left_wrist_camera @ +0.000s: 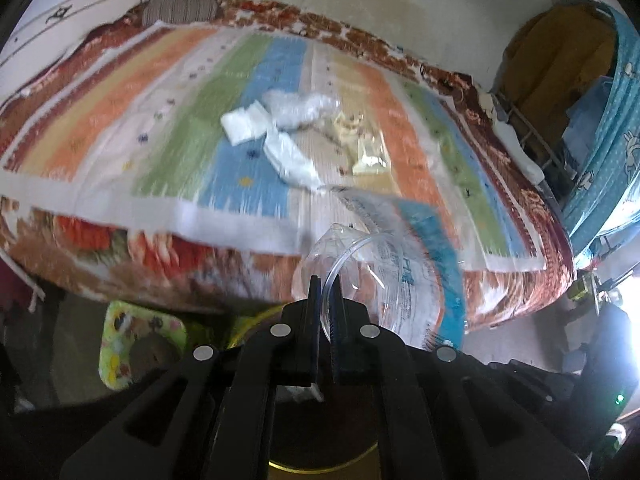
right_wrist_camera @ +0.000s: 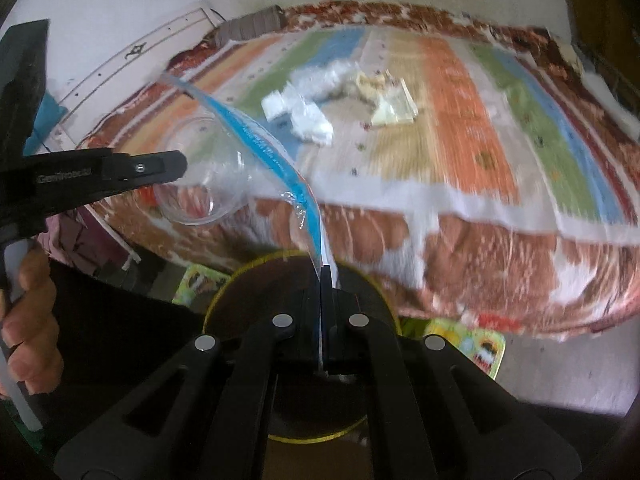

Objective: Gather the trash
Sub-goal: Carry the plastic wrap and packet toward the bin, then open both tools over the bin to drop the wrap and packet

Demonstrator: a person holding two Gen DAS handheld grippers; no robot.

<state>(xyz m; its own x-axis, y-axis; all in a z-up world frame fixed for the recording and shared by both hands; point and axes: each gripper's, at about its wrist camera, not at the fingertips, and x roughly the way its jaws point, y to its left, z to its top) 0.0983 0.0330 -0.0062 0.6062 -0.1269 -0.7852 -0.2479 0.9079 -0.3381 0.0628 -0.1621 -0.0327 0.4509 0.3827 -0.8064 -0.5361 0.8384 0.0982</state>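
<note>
A: Left wrist view. Left gripper (left_wrist_camera: pixel 325 280) clamped on the rim of a clear cup (left_wrist_camera: pixel 340 276), hanging over the bed (left_wrist_camera: pixel 240 256) edge above a dark bin (left_wrist_camera: pixel 324 468). Blue-and-clear wrapper (left_wrist_camera: pixel 416 264) draped just beside.

B: Thin rim, narrow pinch: could slip or crack, roll to the floor. More trash (left_wrist_camera: pixel 288 136) well apart, mid-bed.

A: Right wrist view. Right gripper (right_wrist_camera: pixel 325 276) shut on the wrapper (right_wrist_camera: pixel 276 160) by one end, bin (right_wrist_camera: pixel 256 280) right beneath.

B: Limp film, may cling to the pads on release or drift past the rim. Cup (right_wrist_camera: pixel 200 176) touching it; could snag.
</note>
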